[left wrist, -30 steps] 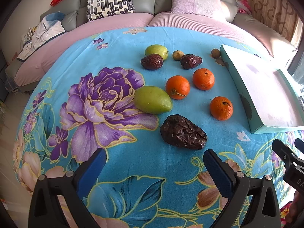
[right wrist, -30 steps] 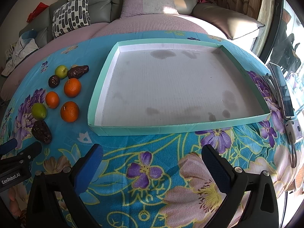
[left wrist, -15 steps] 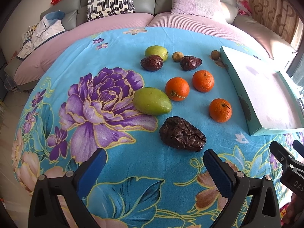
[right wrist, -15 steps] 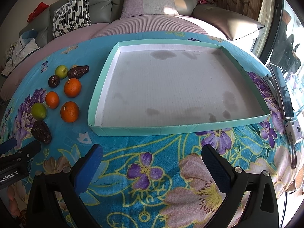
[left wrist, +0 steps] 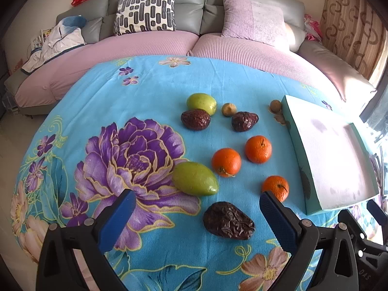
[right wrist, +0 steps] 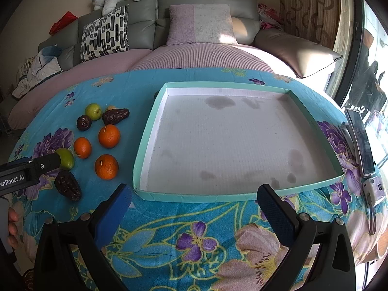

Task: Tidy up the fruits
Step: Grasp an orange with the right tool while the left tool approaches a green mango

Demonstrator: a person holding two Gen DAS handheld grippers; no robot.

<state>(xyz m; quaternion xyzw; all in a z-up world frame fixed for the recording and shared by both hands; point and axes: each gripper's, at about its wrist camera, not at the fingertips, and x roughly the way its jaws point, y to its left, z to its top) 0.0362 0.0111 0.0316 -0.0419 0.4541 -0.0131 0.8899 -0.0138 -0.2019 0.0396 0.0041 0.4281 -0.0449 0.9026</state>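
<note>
My left wrist camera looks low and close over the fruits, toward the sofa; my right one faces the tray nearby. Both share the fruits, the tray's edge and the sofa

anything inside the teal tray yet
No fruit: the teal tray shows only its stained white floor. The claw fingers cover small bits of its near rim; the oranges lie outside.

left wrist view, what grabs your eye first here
The cluster of fruit on the bright blue floral cloth: three oranges, green fruits and wrinkled dark dates. To its right sits a shallow teal tray, nothing in it. The left gripper hangs open just short of the nearest date.
</note>
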